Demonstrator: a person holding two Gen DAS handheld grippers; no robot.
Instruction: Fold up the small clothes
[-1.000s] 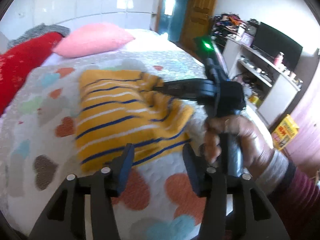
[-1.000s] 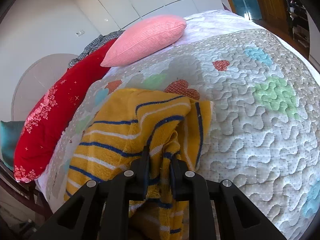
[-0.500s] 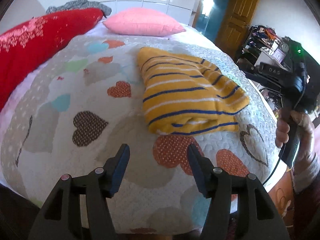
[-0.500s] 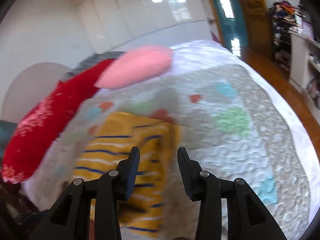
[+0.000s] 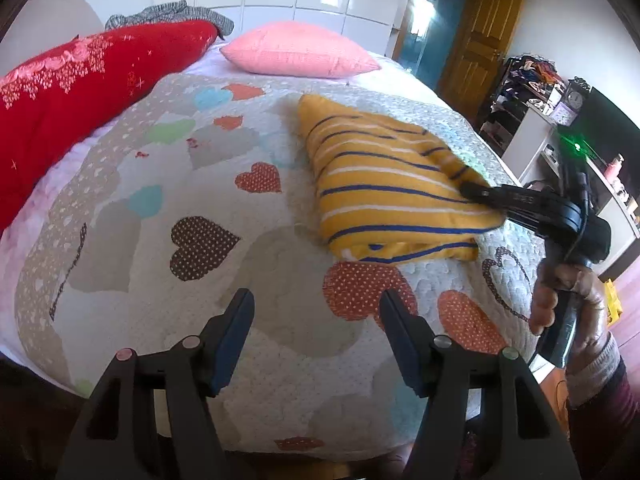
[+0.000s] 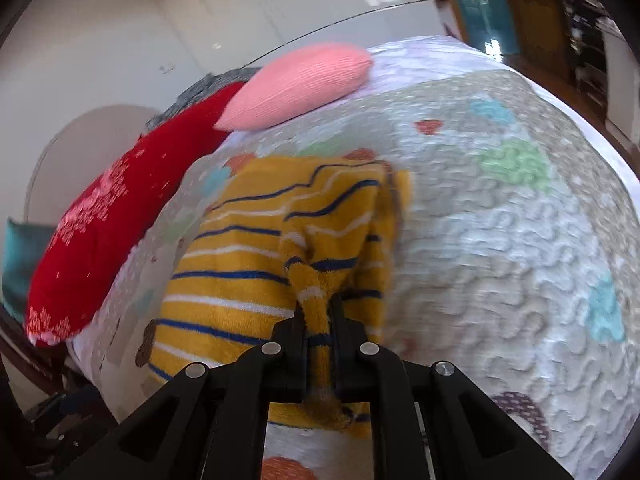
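Note:
A folded yellow garment with blue and white stripes (image 5: 384, 184) lies on the heart-patterned quilt (image 5: 200, 208). In the right wrist view my right gripper (image 6: 318, 312) is shut on a bunched fold of the garment (image 6: 280, 248) at its near edge. In the left wrist view the right gripper (image 5: 472, 191) reaches onto the garment's right side. My left gripper (image 5: 316, 320) is open and empty, above the quilt short of the garment's near edge.
A pink pillow (image 5: 296, 54) and a long red cushion (image 5: 80, 92) lie at the head of the bed. A wooden door (image 5: 480, 44), shelves and a dark screen (image 5: 600, 132) stand to the right. The bed edge drops off below my left gripper.
My right gripper was shut on the garment, opened and pulled back, and is now shut on it again. My left gripper has backed away from the garment and stayed open.

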